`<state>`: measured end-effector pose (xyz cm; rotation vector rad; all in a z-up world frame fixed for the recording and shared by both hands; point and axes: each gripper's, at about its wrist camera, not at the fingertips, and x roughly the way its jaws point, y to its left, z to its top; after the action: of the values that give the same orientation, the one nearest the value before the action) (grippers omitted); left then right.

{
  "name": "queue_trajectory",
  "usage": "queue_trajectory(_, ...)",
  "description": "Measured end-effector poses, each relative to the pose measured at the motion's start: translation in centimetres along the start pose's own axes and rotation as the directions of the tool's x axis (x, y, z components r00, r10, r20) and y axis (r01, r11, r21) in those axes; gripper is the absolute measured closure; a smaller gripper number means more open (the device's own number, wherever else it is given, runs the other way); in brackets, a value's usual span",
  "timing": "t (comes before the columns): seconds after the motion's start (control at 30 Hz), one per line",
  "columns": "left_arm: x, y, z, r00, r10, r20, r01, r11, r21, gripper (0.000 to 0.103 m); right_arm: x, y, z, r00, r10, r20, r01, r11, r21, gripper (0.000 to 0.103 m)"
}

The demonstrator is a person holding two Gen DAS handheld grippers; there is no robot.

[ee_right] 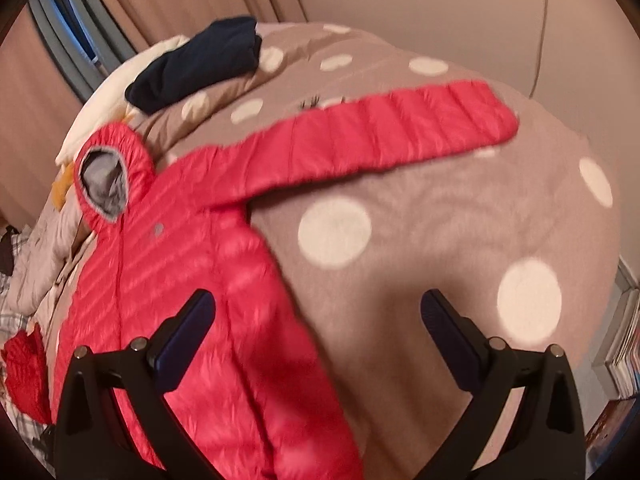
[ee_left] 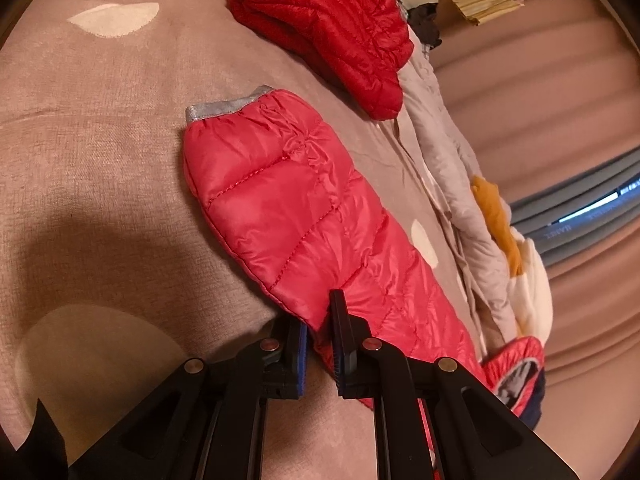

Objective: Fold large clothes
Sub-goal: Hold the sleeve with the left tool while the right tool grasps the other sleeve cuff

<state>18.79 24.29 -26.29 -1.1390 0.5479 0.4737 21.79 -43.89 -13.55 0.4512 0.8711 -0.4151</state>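
A red quilted hooded jacket lies spread on a taupe blanket with white dots. Its hood with grey lining points to the far left, and one sleeve stretches out to the right. In the left wrist view my left gripper is shut on the edge of the other sleeve, whose grey cuff points away. My right gripper is open and empty, hovering above the jacket's lower body and the blanket.
A second, darker red folded puffer jacket lies beyond the sleeve. A folded navy garment sits on the blanket behind the hood. Rumpled grey, white and orange bedding lies along the bed's edge by the curtains.
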Motion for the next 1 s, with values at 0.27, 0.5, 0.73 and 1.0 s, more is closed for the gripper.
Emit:
queue_trajectory(0.27,0.3,-0.2,-0.6,0.999,0.013,0.036,-0.014,0.999,0.037,0.092,1.9,-0.4,2.7,0.998,0.051,0.022,-0.05,0.999,-0.02,0.0)
queue_trajectory(0.5,0.5,-1.2,-1.3,0.995,0.069,0.078,-0.076,0.993,0.094,0.092,4.3,-3.4,5.8,0.995,0.077,0.066,-0.081,0.995,0.061,0.0)
queue_trajectory(0.73,1.1,-1.9,-1.8,0.989,0.098,0.112,-0.11,0.988,0.106,0.092,6.5,-8.0,7.4,0.998,0.04,0.053,-0.049,0.982,0.182,0.0)
queue_trajectory(1.0,1.2,-2.0,-2.1,0.985,0.102,0.136,-0.118,0.986,0.117,0.092,7.4,-15.8,7.6,0.998,0.028,0.048,-0.044,0.931,0.363,0.001)
